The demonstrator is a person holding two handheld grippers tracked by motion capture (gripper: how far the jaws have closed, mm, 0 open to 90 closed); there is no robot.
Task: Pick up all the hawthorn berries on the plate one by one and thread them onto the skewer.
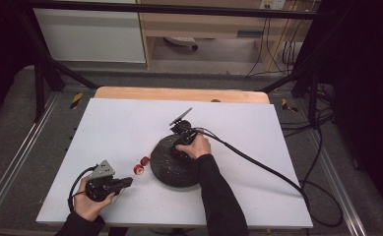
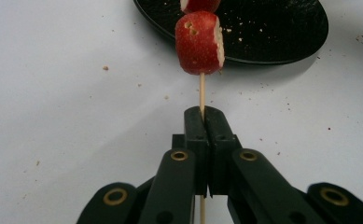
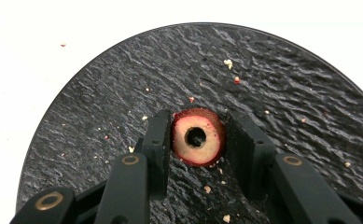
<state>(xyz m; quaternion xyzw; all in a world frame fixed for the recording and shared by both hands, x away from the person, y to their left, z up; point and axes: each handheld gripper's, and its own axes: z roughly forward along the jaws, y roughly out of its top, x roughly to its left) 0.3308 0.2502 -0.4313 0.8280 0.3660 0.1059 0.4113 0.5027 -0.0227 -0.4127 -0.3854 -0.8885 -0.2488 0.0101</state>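
on the one black plate (image 3: 100,93), right tool (image 3: 198,140) pinches one cored piece (image 3: 198,137); left tool (image 2: 202,116) pinches one skewer (image 2: 201,91) bearing two pieces (image 2: 198,44).

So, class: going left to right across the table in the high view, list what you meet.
Left tongs → fruit pieces on the skewer → black plate → right tongs' cable.
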